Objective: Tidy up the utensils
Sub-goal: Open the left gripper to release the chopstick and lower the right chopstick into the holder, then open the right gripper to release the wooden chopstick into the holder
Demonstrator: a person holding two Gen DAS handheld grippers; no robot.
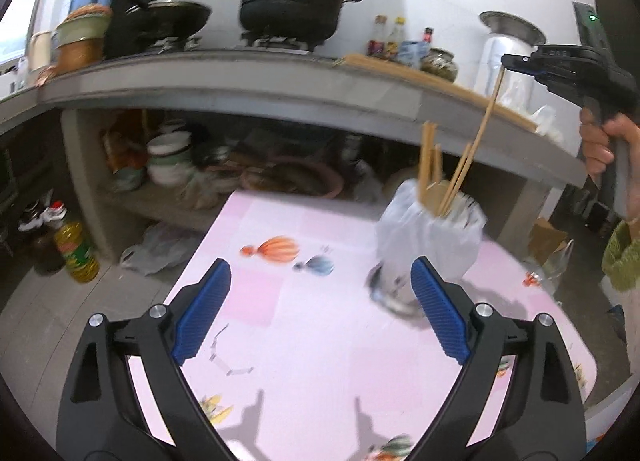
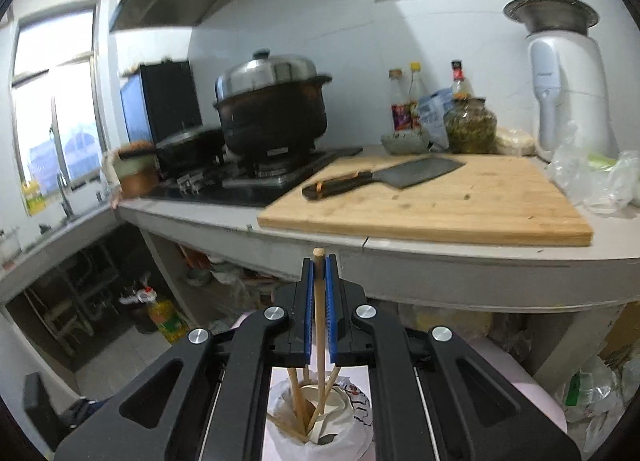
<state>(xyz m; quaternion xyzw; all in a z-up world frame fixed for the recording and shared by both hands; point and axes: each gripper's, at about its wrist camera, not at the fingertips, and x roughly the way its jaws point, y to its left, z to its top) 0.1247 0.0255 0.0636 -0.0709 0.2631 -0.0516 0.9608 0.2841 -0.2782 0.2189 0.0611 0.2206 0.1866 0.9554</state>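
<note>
Up at one o'clock of the left wrist view, the right hand-held gripper (image 1: pixel 507 61) is pinching one chopstick (image 1: pixel 486 121) near its top end, its lower end dipping among other chopsticks (image 1: pixel 430 165) in the bag-wrapped holder (image 1: pixel 430 229) on the pink tabletop (image 1: pixel 304 325). The holder is blurring, its base partly hiding behind a blue pad. The left hand-held gripper (image 1: pixel 320 301) is hanging spread wide, gripping nothing.

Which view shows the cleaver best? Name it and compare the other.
The right wrist view: the cleaver lies in full on the cutting board. The left wrist view sees that board only edge-on, so no cleaver shows there.
</note>
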